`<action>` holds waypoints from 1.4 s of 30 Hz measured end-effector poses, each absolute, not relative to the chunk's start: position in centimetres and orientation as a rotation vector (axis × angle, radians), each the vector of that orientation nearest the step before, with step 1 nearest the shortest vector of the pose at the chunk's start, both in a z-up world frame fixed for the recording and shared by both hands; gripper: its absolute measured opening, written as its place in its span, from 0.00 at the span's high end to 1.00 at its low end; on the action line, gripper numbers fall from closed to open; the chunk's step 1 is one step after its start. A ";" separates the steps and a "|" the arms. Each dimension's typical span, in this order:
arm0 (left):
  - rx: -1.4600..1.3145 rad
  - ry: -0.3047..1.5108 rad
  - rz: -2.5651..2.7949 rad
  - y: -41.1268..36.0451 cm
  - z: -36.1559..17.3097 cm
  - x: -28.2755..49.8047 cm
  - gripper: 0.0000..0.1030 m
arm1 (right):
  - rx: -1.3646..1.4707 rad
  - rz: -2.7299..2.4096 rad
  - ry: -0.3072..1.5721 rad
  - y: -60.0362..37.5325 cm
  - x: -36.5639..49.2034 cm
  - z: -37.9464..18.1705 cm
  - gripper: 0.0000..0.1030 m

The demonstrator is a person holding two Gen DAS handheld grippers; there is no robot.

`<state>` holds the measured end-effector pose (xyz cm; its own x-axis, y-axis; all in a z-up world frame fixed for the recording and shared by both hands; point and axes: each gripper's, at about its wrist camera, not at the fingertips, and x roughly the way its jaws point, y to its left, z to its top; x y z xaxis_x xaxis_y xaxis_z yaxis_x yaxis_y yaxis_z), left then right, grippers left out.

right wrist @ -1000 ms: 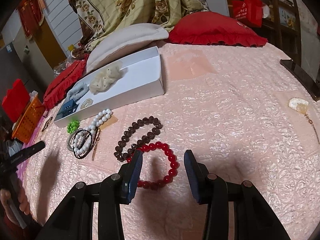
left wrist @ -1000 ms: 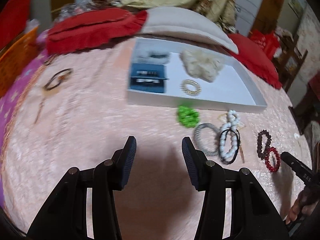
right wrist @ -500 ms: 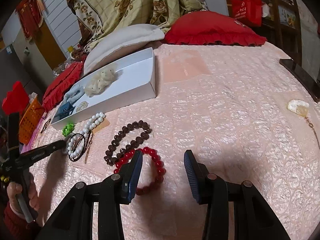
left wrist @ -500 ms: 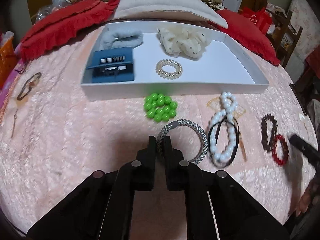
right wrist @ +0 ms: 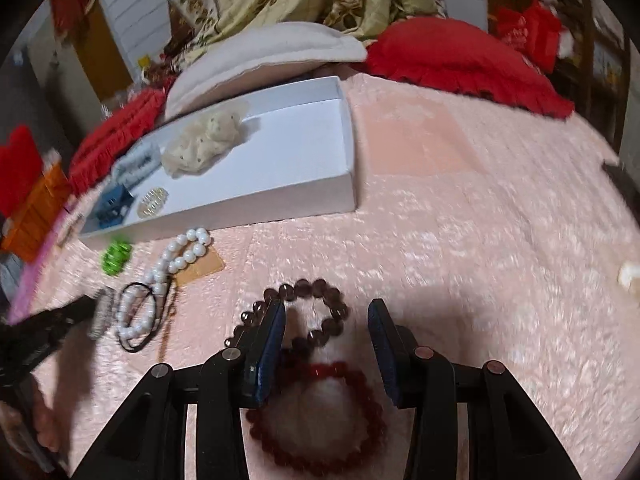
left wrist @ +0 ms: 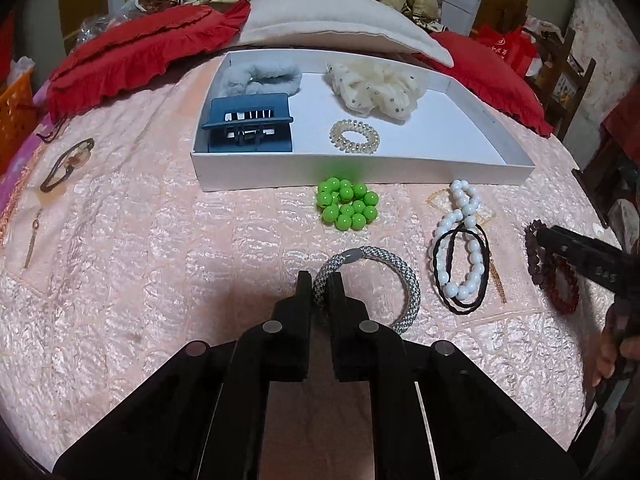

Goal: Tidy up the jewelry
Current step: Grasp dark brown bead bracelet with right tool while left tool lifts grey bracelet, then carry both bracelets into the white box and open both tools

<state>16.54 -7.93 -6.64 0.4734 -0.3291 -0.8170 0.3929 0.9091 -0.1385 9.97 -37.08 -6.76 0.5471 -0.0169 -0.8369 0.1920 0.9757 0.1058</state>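
Left wrist view: left gripper (left wrist: 319, 294) clamped on near-left arc of grey woven bracelet (left wrist: 404, 280), lying flat on pink bedspread (left wrist: 160, 264).
Right wrist view: right gripper (right wrist: 326, 334) with jaws apart, straddling dark brown bead bracelet (right wrist: 320, 312); red bead bracelet (right wrist: 360, 428) just beneath, nothing pinched.
Step in hand: pickup of grey woven bracelet, probably for white tray (left wrist: 360, 172).
Tray contents: blue claw clip (left wrist: 248, 124), spiral hair tie (left wrist: 354, 136), two scrunchies.
Next move: lift, carry over near wall, clear of green bead bracelet (left wrist: 347, 205), release on bare tray floor.

Grey braided bangle (left wrist: 400, 276) lies flat on the pink quilt (near green beads (left wrist: 347, 205)).
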 end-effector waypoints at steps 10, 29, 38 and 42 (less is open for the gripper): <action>0.027 0.934 -0.514 -7.5 -4.3 15.5 0.94 | 0.138 -0.103 0.959 -34.7 10.5 -5.8 0.92; -0.049 0.885 -0.530 -7.5 1.4 16.0 0.94 | 0.193 -0.046 0.773 -35.6 11.9 4.0 0.92; -0.006 0.922 -0.528 -13.4 1.0 21.7 0.94 | 0.223 -0.036 0.852 -37.2 19.7 2.8 0.92; 0.004 0.973 -0.520 -15.9 -1.0 24.4 0.94 | 0.254 -0.039 0.897 -38.0 23.9 1.1 0.92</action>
<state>24.38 -15.88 -0.98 0.4506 -0.4191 -0.7882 0.4227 0.8778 -0.2251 23.89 -37.97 1.11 0.6250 0.0725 -0.7772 0.1396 0.9693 0.2026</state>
